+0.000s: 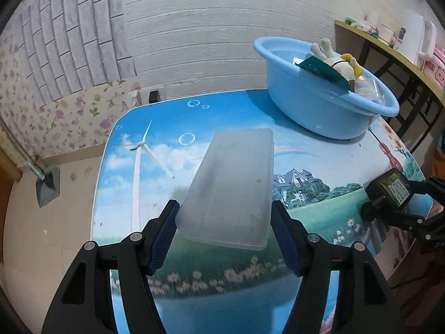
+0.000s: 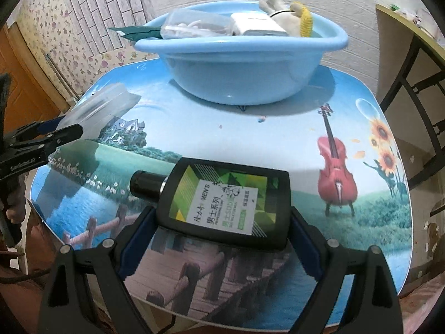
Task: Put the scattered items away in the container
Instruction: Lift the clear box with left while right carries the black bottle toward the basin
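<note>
My left gripper (image 1: 224,217) is shut on a frosted clear plastic box (image 1: 230,186), held lifted above the picture-printed table (image 1: 133,128); the same plastic box (image 2: 97,108) shows at the left of the right wrist view. My right gripper (image 2: 222,220) is shut on a flat black bottle (image 2: 225,203) with a green and white label and a black cap, raised over the table's near edge. That bottle (image 1: 389,192) also appears at the right of the left wrist view. The light blue basin (image 2: 239,66) stands at the far side, holding a plush toy (image 2: 289,14), a white box, a clear case and a green packet.
The blue basin (image 1: 319,100) sits near the table's far right corner. A dark-framed shelf table (image 1: 395,64) with small items stands to the right. A floral-papered wall (image 1: 55,111) and white brick wall lie behind. Bare floor (image 1: 55,236) lies to the left.
</note>
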`<move>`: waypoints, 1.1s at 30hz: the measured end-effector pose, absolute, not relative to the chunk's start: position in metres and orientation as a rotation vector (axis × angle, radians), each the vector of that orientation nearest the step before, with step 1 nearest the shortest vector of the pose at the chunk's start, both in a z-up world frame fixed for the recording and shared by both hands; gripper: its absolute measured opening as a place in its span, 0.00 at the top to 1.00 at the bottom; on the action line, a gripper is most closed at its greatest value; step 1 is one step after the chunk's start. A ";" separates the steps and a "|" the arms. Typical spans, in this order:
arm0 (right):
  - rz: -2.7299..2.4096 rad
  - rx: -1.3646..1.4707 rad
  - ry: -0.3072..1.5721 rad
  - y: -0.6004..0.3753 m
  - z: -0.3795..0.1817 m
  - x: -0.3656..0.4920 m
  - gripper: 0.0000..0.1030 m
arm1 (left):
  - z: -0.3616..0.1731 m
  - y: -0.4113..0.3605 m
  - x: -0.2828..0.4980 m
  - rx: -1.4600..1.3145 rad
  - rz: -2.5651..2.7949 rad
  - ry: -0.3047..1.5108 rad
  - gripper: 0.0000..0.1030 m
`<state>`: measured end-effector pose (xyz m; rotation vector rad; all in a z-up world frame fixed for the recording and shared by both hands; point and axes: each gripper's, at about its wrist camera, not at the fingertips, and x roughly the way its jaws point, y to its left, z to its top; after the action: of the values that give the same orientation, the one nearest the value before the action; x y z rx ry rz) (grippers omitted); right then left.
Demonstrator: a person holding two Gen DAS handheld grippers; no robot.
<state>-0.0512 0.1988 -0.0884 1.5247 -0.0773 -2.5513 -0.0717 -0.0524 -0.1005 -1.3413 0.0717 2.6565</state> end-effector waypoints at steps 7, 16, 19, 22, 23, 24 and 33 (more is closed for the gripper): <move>-2.588 1.497 -0.074 0.202 -0.085 -0.043 0.11 | -0.096 -0.053 -0.052 -1.384 2.716 -0.005 0.36; -2.592 1.483 -0.095 0.208 -0.084 -0.038 0.11 | -0.095 -0.052 -0.034 -1.403 2.734 -0.067 0.37; -2.593 1.482 -0.095 0.207 -0.085 -0.039 0.12 | -0.098 -0.052 -0.030 -1.414 2.737 -0.070 0.37; -2.591 1.485 -0.095 0.207 -0.085 -0.039 0.12 | -0.100 -0.052 -0.029 -1.424 2.749 -0.066 0.37; -2.592 1.484 -0.094 0.207 -0.085 -0.040 0.11 | -0.100 -0.052 -0.029 -1.425 2.756 -0.057 0.37; -2.592 1.484 -0.093 0.207 -0.085 -0.040 0.11 | -0.100 -0.051 -0.029 -1.423 2.757 -0.056 0.37; -2.592 1.488 -0.082 0.204 -0.087 -0.042 0.11 | -0.106 -0.049 -0.035 -1.436 2.737 -0.055 0.37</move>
<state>-0.0423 0.2041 -0.0871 1.4880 -0.0821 -2.5922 -0.0347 -0.0493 -0.1064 -1.4364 -0.0549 2.7375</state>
